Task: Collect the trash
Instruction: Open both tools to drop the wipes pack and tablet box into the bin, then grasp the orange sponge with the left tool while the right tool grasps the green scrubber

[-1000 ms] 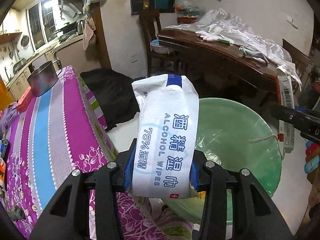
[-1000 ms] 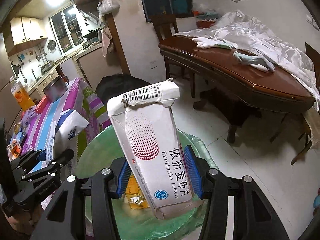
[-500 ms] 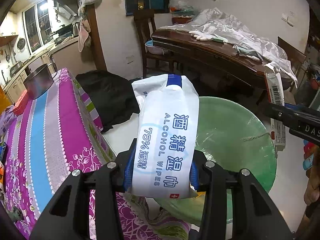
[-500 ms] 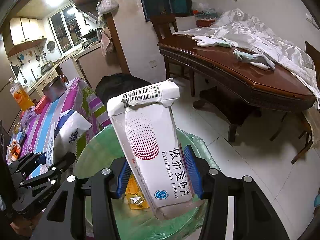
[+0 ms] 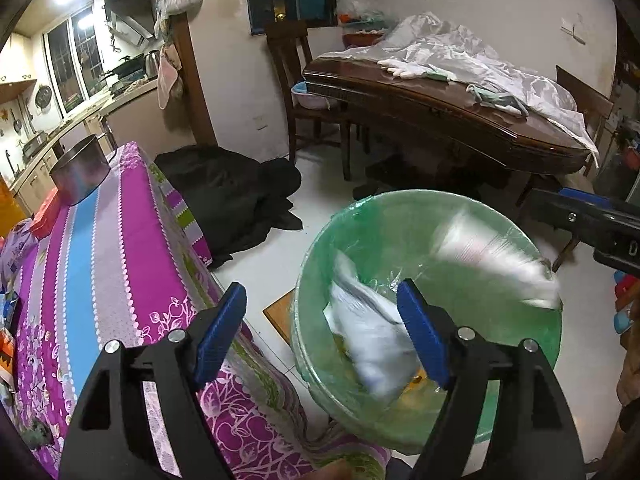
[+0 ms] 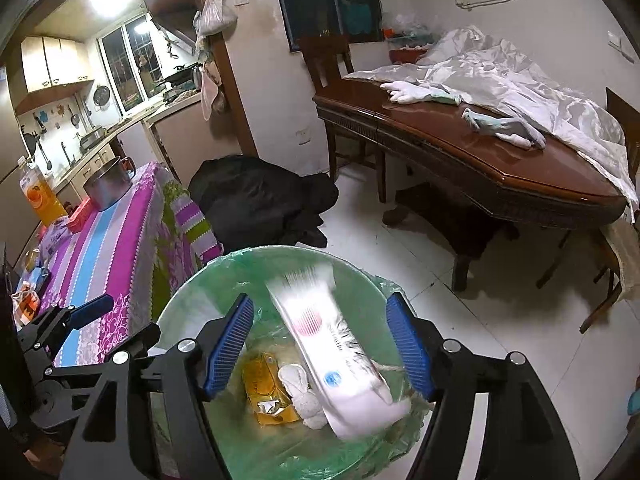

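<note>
Between the blue fingers [image 6: 408, 344] of the right gripper [image 6: 320, 346], which have just been spreading and now touch nothing, the released tablet box [image 6: 340, 360] drops blurred into the green-lined bin [image 6: 248, 264], and only this view shows the yellow carton [image 6: 266, 388] and white wad at the bin's bottom. Lower centre of the left wrist view, the left gripper [image 5: 320, 322] has likewise just been spreading, its wipes pack [image 5: 368, 340] falling free inside the bin's near rim, beside the striped worktop [image 5: 100, 264] edge at lower left. Open white floor [image 6: 400, 240] lies beyond the bin's far rim toward the dark bundle [image 6: 256, 204] and wooden table [image 6: 480, 152] at upper right.
</note>
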A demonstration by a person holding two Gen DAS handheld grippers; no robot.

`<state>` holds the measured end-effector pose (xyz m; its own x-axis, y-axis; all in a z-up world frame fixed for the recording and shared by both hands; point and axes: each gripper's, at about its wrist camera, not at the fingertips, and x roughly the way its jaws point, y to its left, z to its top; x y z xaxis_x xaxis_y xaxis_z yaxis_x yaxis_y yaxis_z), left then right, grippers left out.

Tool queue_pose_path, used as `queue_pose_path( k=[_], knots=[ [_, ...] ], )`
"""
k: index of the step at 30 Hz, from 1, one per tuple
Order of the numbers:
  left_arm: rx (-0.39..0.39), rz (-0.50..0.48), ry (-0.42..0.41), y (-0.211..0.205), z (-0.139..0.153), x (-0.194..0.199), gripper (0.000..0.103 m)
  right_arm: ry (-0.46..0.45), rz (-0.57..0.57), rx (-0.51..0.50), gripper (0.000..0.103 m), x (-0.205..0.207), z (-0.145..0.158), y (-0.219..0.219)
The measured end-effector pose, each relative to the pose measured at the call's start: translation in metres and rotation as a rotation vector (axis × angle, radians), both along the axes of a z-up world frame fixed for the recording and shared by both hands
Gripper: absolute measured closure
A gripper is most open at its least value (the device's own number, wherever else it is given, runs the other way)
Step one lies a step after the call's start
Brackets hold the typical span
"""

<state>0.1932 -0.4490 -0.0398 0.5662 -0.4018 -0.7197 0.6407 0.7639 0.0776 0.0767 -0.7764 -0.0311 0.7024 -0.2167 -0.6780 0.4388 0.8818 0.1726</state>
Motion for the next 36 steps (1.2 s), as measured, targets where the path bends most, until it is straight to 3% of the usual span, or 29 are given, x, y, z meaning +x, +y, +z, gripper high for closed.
queue_pose_path(
  k=[31,36],
  knots=[
    [-0.009,0.006,-0.004,0.008,0.001,-0.002,0.029,-0.004,0.016,-0.019,0.033,-0.001,0.005,0.012],
    [-0.014,0.021,-0.036,0.033,0.008,-0.002,0.029,-0.079,0.057,-0.089,0.032,-0.008,0.024,0.040]
  ],
)
